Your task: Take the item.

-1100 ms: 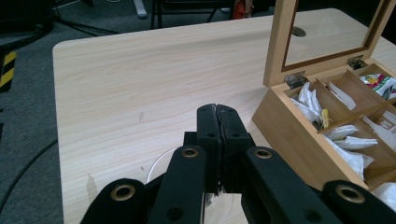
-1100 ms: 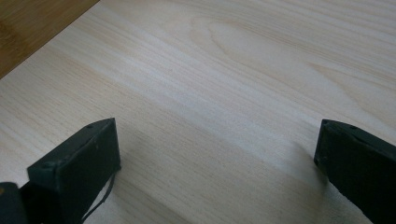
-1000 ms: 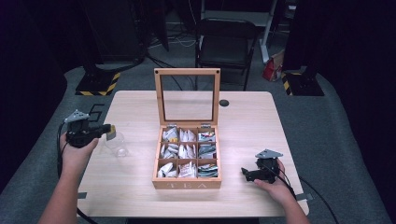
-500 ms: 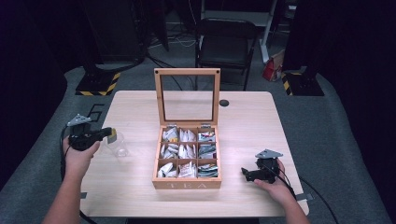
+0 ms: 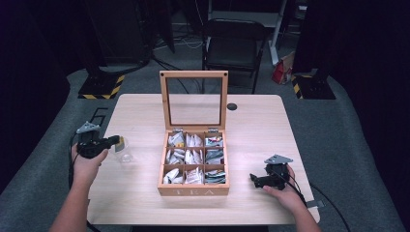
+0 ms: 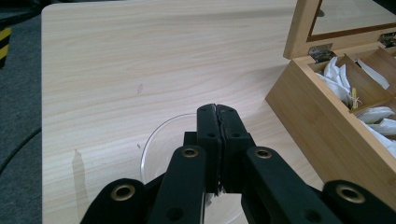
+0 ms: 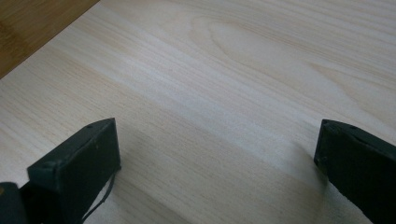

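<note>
Over the cup [image 6: 187, 154], left gripper [image 6: 218, 112] fingers are pinching a tag; right gripper [image 7: 217, 149] fingers are gaping wide above the counter [image 7: 233, 70].

The tea box [image 5: 193, 189] sits in the middle of the tabletop [image 5: 251, 125], its lid [image 5: 194, 99] standing upright at the far edge. Tea bags [image 5: 194, 155] lie in its compartments. To the left of the box, well apart from it, stands a glass [image 5: 124, 151]. My left gripper [image 5: 112, 141] hangs just above the glass, near the tabletop's left edge. My right gripper [image 5: 253, 179] rests on the tabletop to the right of the box, near the front edge. Behind the table stands a chair [image 5: 234, 46].
</note>
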A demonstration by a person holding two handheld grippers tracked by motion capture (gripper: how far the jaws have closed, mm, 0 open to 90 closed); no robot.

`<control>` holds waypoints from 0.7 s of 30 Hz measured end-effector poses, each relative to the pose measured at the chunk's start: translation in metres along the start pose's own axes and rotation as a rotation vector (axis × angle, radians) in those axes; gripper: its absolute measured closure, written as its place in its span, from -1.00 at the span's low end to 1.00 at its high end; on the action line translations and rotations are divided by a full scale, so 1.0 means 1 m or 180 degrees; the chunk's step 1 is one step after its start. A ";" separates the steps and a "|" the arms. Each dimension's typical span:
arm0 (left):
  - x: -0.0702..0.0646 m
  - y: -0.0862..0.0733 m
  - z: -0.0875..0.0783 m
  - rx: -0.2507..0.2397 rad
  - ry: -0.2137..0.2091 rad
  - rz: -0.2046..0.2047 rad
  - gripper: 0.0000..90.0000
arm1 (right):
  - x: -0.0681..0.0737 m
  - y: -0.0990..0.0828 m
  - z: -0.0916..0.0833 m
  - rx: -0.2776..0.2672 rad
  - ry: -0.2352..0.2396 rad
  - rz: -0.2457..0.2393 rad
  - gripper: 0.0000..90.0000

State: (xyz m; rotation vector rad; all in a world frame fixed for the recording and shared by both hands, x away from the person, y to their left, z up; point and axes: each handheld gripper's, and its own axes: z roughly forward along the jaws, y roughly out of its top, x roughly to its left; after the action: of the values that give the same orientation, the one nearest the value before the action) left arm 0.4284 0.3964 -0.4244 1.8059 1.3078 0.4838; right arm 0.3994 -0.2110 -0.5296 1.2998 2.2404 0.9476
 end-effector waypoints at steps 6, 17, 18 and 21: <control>0.000 -0.004 0.001 0.0007 -0.0001 -0.0051 0.97 | 0.000 0.000 0.000 -0.0001 -0.0002 -0.0003 -1.00; 0.001 -0.006 0.004 0.0043 -0.0010 -0.0048 0.96 | 0.000 0.000 0.000 -0.0002 0.0001 -0.0002 -1.00; 0.001 -0.006 0.004 0.0044 -0.0014 -0.0062 0.93 | 0.000 0.000 0.000 0.0000 0.0000 -0.0001 -1.00; 0.001 -0.007 0.004 0.0036 -0.0002 -0.0071 0.85 | 0.000 0.000 0.000 0.0000 0.0000 0.0000 -1.00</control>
State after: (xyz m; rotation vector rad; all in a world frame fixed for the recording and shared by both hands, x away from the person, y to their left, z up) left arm 0.4276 0.3963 -0.4324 1.7987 1.3311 0.4646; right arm 0.3994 -0.2110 -0.5296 1.2996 2.2404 0.9477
